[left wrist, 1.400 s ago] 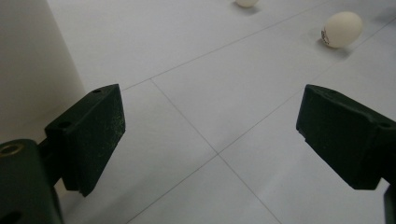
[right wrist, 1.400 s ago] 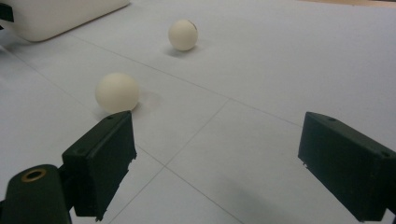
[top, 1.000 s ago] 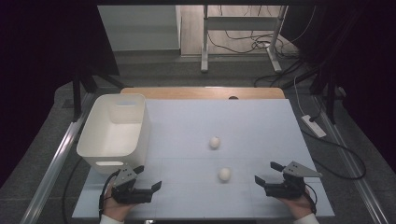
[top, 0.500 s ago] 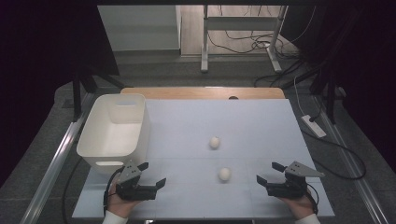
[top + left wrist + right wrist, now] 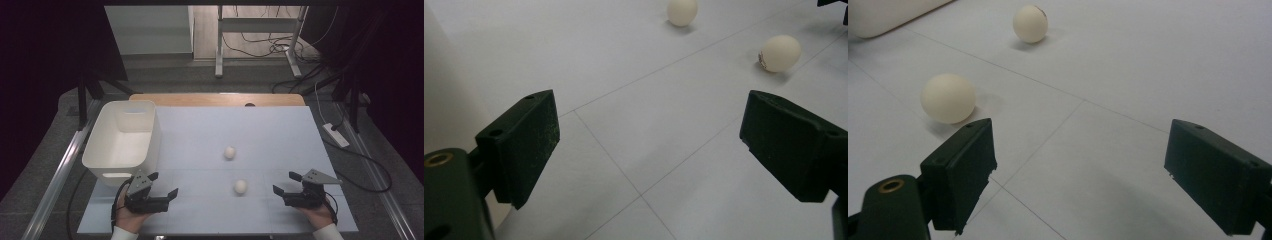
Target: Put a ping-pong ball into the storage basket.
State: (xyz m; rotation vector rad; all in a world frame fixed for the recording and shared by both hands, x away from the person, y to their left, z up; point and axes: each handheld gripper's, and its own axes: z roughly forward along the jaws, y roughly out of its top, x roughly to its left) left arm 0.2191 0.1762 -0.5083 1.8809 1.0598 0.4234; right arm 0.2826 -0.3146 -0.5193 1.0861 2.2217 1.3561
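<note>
While both grippers have drawn slightly back, right gripper [image 5: 286, 183] and left gripper [image 5: 162, 184] gape empty; near ball [image 5: 240, 186] just left-ahead of right jaws, far ball [image 5: 229, 152] beyond; pick-up not begun

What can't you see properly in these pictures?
- The small print on the near ball: too small and blurred in the left gripper view.
- The bin's near inside wall: hidden by its own rim in the high view.
- The far ball: cut off by the top edge of the left gripper view.
</note>
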